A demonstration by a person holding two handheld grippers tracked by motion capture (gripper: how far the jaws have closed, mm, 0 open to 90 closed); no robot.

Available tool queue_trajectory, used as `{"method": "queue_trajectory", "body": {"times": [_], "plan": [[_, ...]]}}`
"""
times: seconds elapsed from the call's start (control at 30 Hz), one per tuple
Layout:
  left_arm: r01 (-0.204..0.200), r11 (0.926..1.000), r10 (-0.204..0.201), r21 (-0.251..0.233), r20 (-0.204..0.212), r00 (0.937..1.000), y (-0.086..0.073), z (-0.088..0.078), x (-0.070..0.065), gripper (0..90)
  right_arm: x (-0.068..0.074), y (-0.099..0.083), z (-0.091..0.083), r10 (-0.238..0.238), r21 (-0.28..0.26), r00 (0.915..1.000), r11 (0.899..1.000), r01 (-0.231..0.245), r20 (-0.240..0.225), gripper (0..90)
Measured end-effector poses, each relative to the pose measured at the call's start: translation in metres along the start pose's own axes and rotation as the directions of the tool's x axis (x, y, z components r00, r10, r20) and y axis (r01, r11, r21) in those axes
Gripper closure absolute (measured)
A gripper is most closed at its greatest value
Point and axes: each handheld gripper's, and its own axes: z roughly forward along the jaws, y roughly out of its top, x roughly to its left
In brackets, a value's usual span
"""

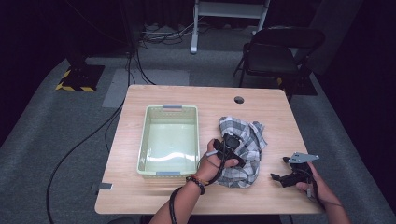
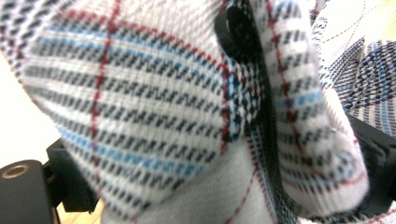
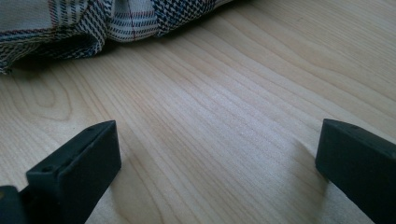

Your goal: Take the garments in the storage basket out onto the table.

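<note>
Checked grey-and-white cloth lies crumpled on our light wooden table, just right of the pale green plastic basket. Our left claw has a thick fold of that cloth between its jaws. Right of the cloth, our right claw stands wide over bare wood near the table's front edge.
</note>
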Motion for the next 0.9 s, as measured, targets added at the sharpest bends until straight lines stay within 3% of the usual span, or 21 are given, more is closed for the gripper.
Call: {"method": "queue_trajectory", "body": {"times": [0.3,0.8,0.9], "plan": [[-0.024,0.9996,0.024,0.012,0.006,0.9997,-0.002,-0.007,-0.001,7.3,0.000,0.000,0.000,0.000,0.000,1.0000,1.000,0.000,0.001,0.0],[-0.055,0.9970,0.054,-0.054,-0.025,0.9983,-0.008,-0.036,-0.004,7.1,0.000,0.000,0.000,0.000,0.000,1.0000,1.000,0.000,0.000,0.0],[-0.079,0.9952,0.077,-0.058,-0.034,0.9964,-0.010,-0.042,-0.007,6.4,0.000,0.000,0.000,0.000,0.000,1.0000,1.000,0.000,0.000,0.0]]}}
